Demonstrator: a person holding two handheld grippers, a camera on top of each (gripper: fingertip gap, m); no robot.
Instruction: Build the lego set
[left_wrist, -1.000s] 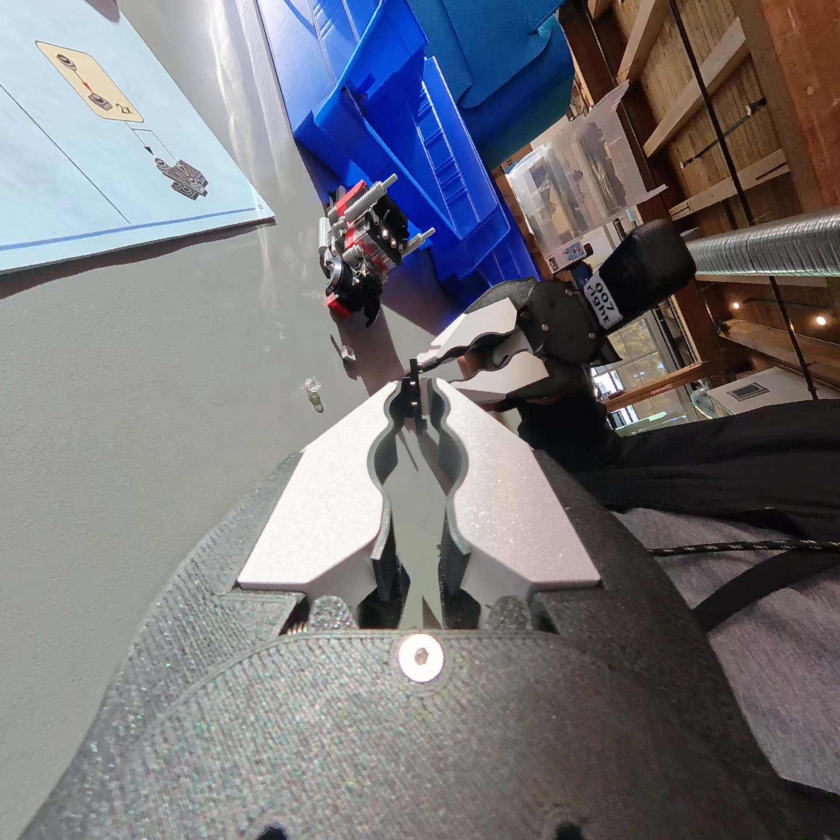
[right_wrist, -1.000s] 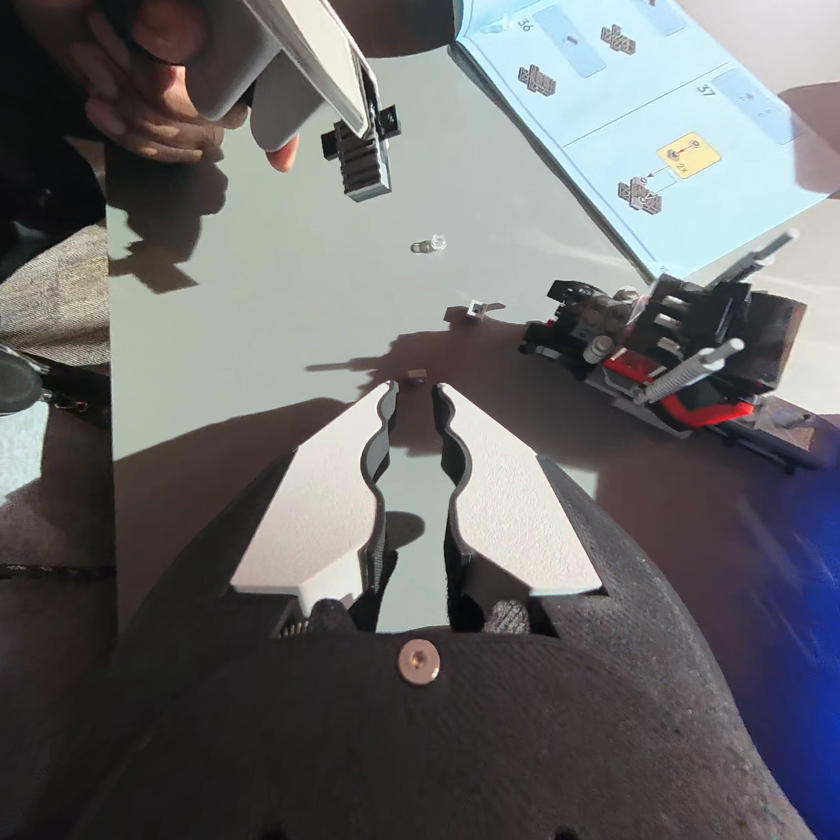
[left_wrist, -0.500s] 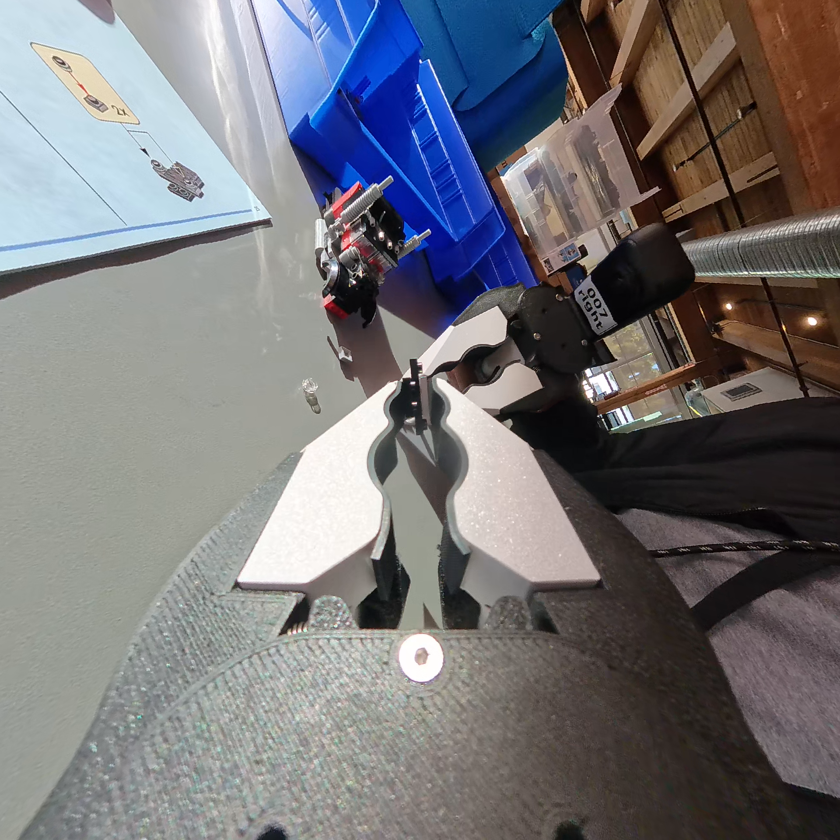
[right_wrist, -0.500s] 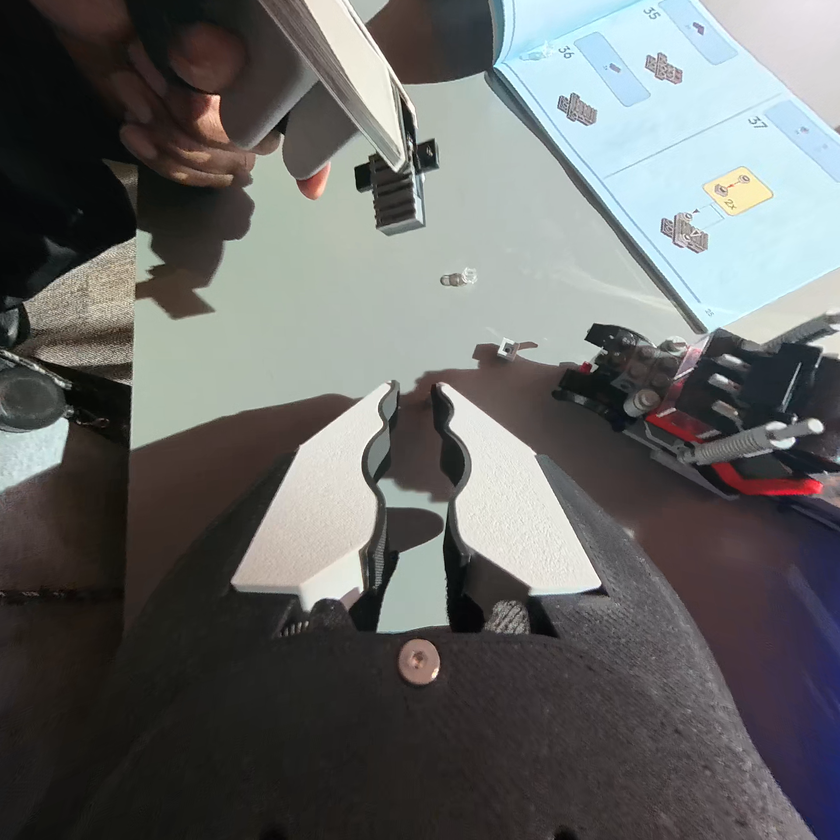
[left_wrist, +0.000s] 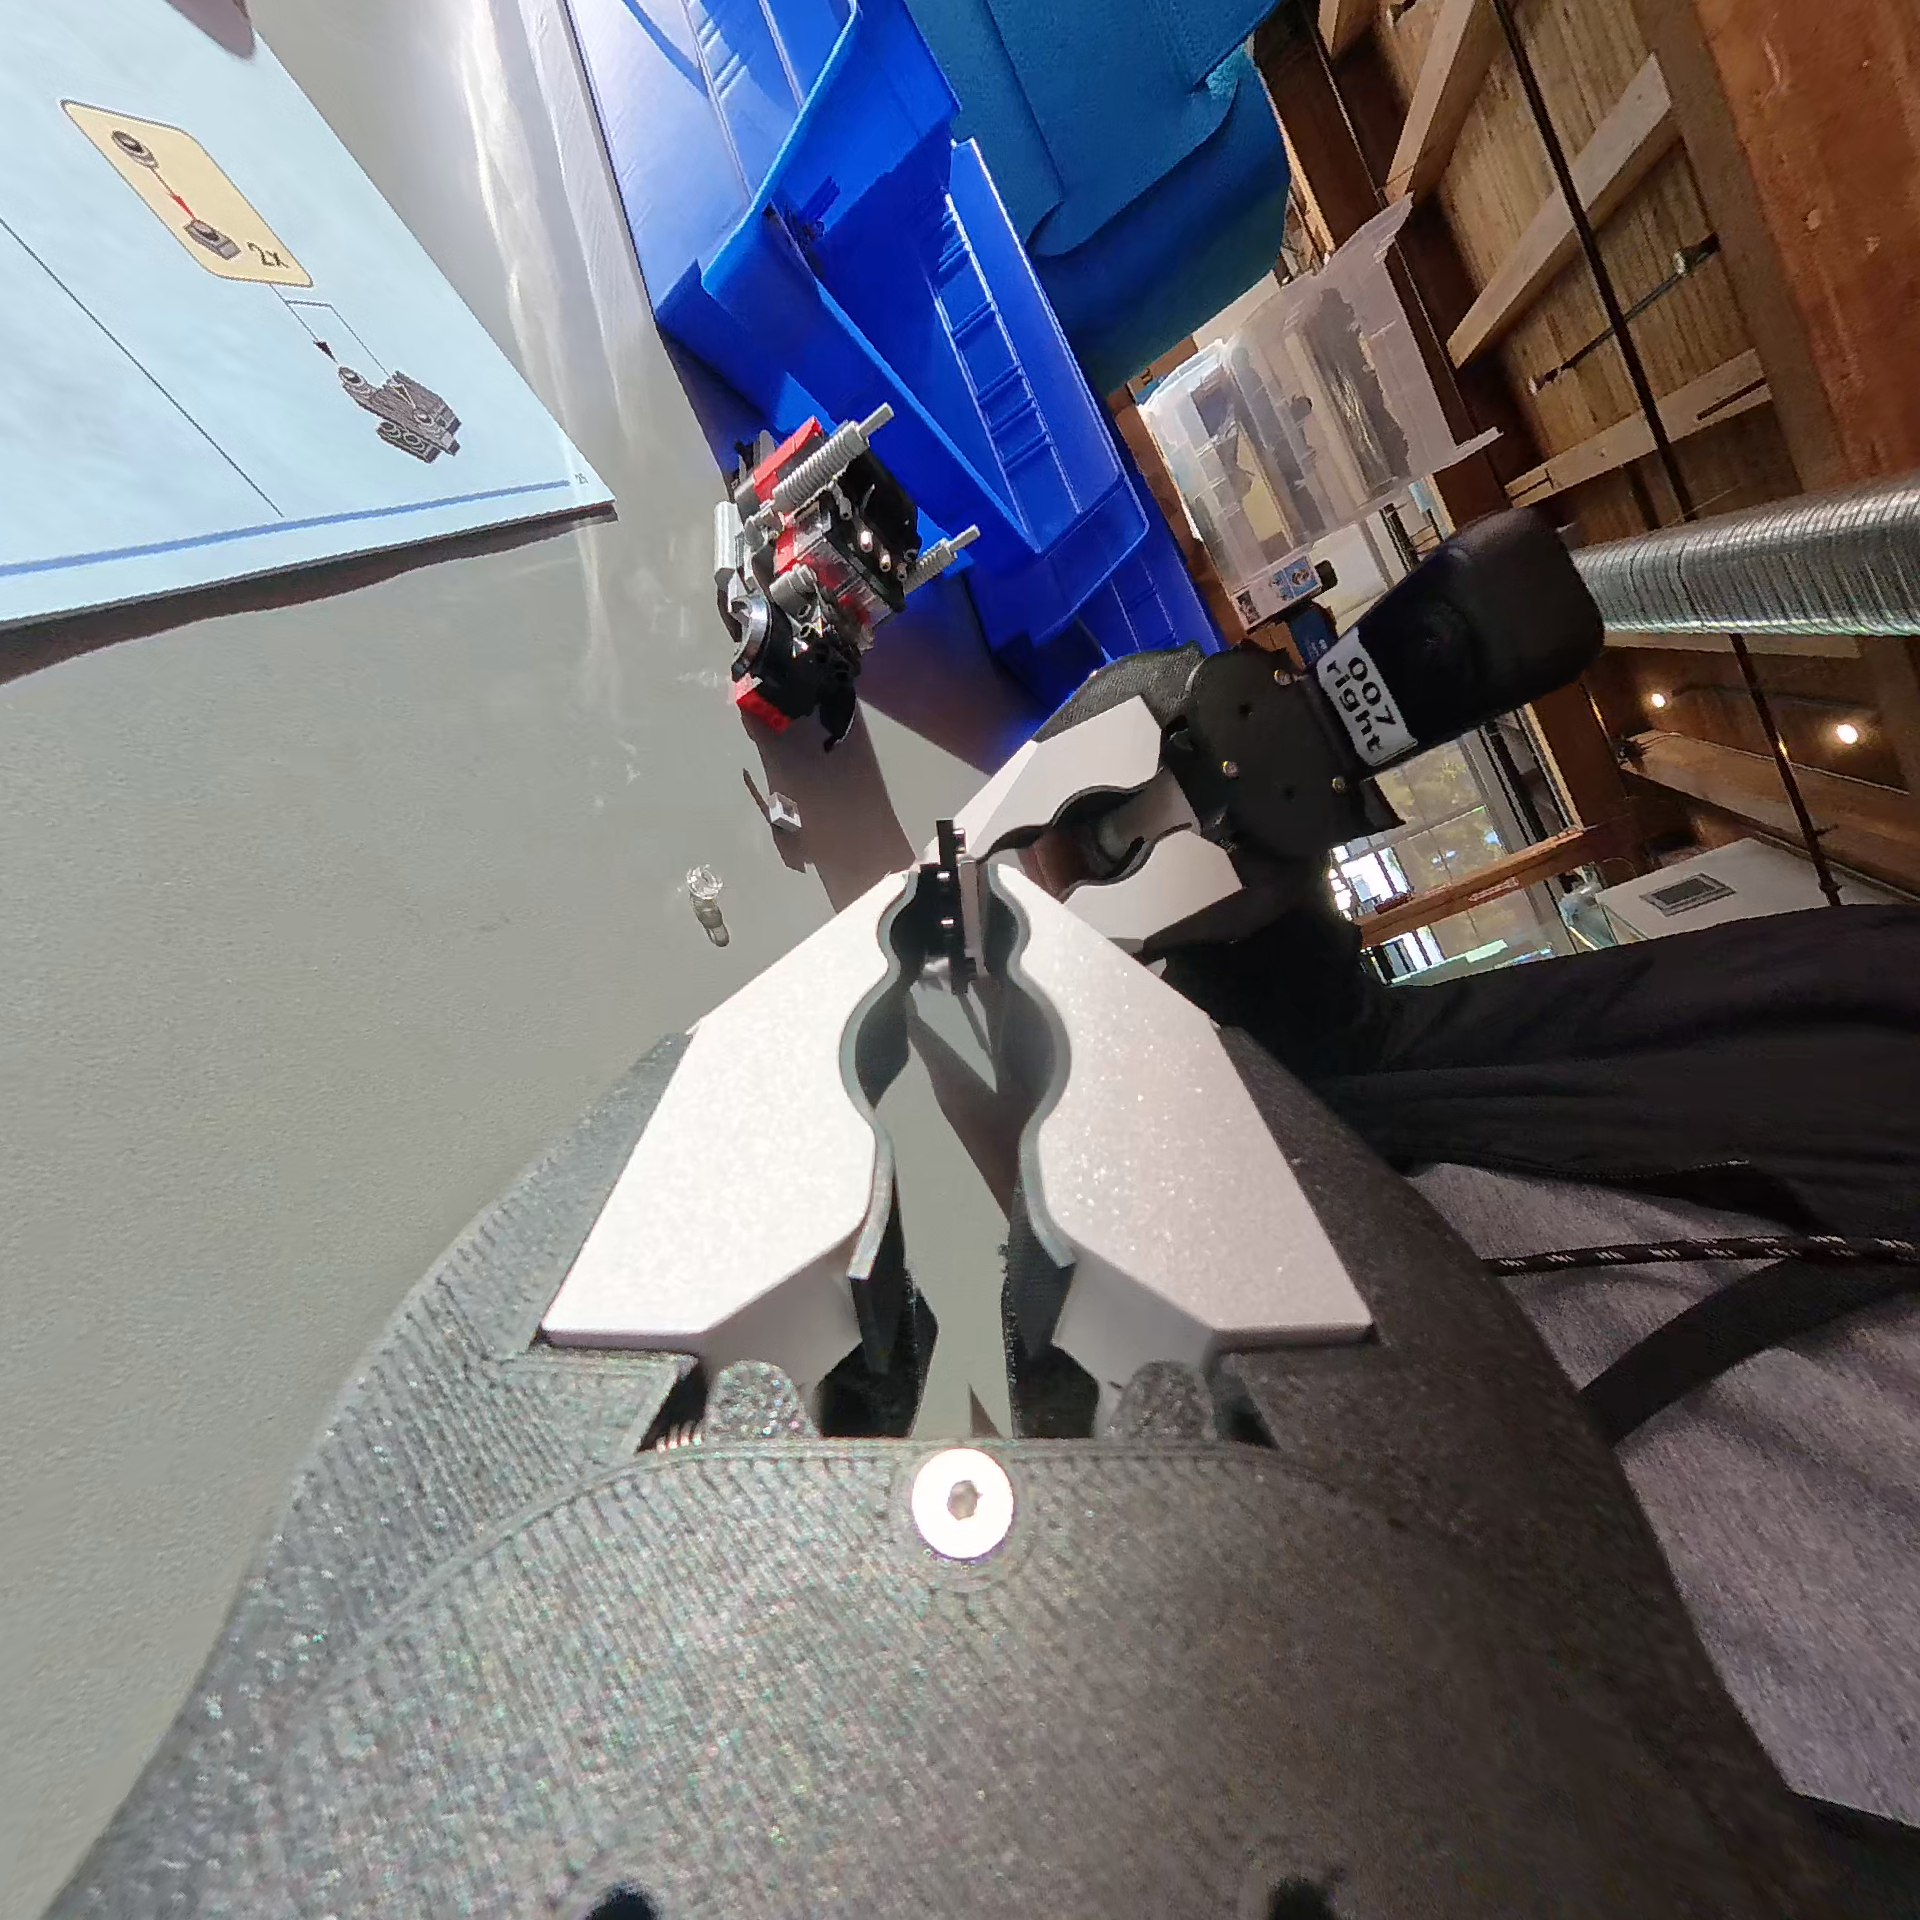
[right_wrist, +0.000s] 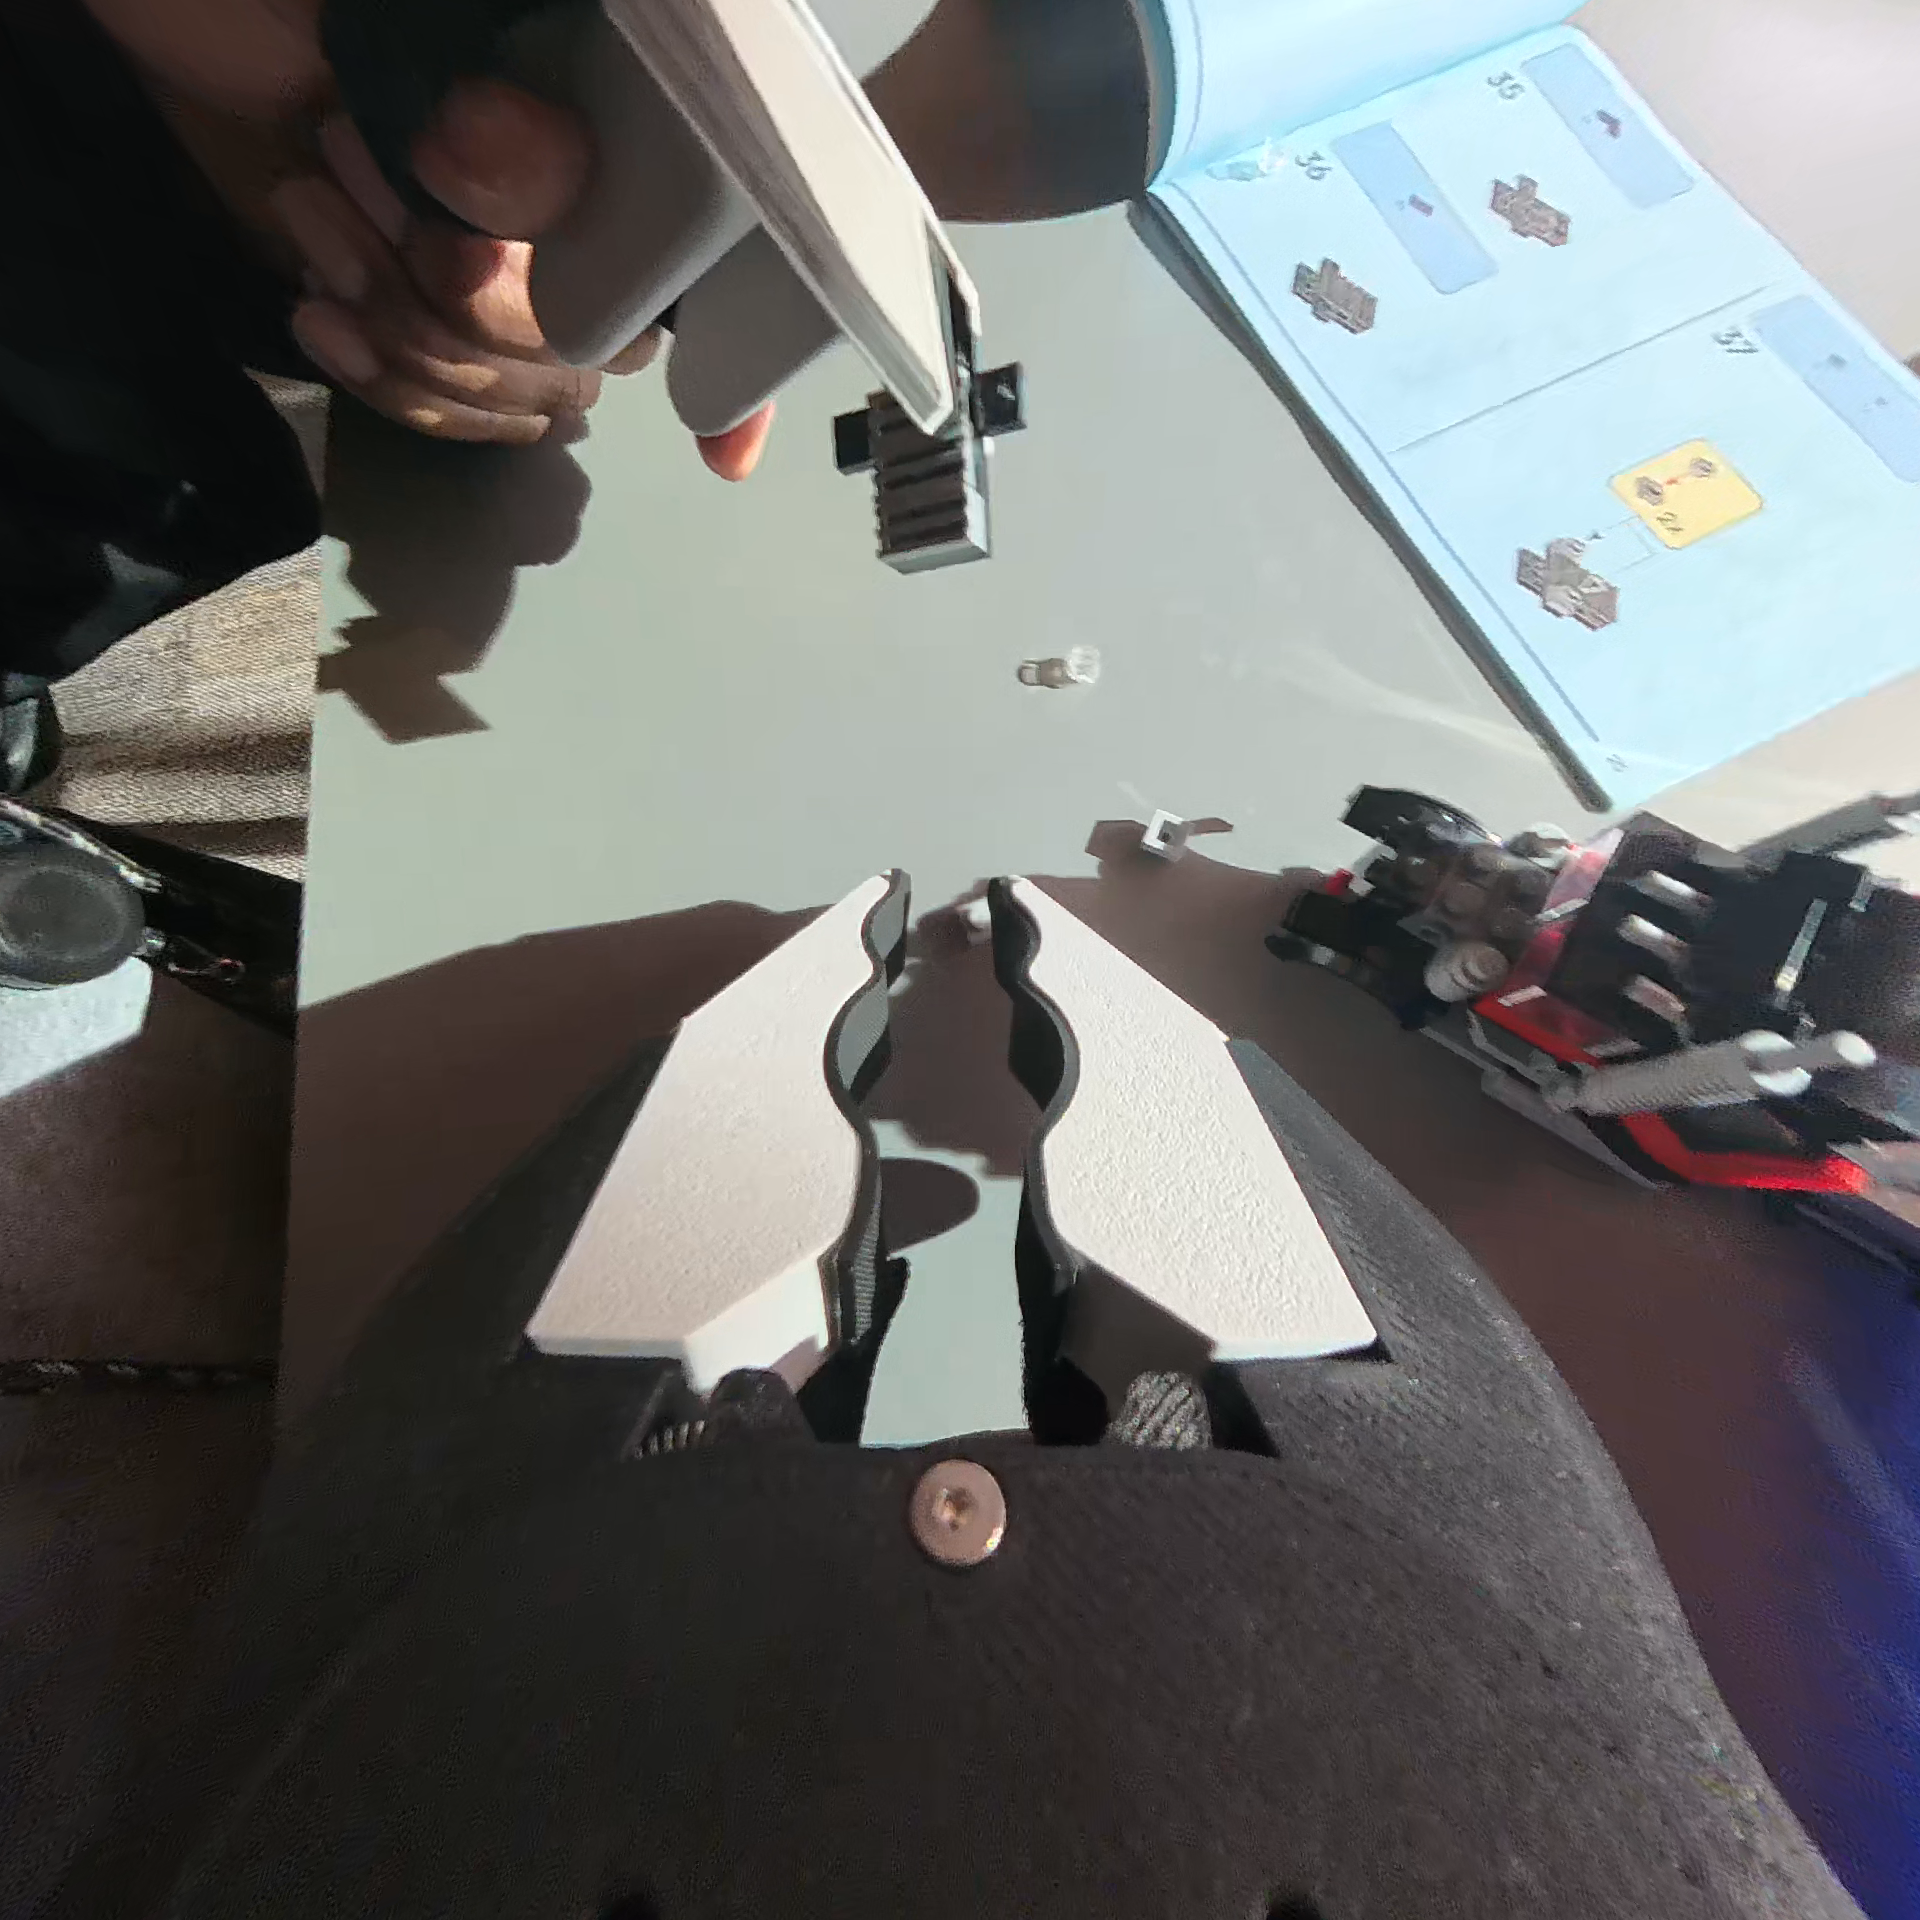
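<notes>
Right wrist view: my right gripper (right_wrist: 945, 914) is parted, empty, low over a tiny stud piece (right_wrist: 971, 920) at its tips. Left gripper (right_wrist: 951, 384), far-left, clamps the black sub-assembly (right_wrist: 930, 499), long axis toward me.

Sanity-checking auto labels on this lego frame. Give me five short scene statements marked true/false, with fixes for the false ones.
1. The left gripper is shut on a small dark grey ribbed lego sub-assembly. True.
2. The right gripper holds the tiny clear round stud. False: it is open and holds nothing; the stud lies on the grey table.
3. The red-and-black lego vehicle is in the blue plastic bin. False: it stands on the table.
4. The light-blue instruction booklet lies open. True.
5. A small light grey square piece lies between stud and vehicle. True.
</notes>
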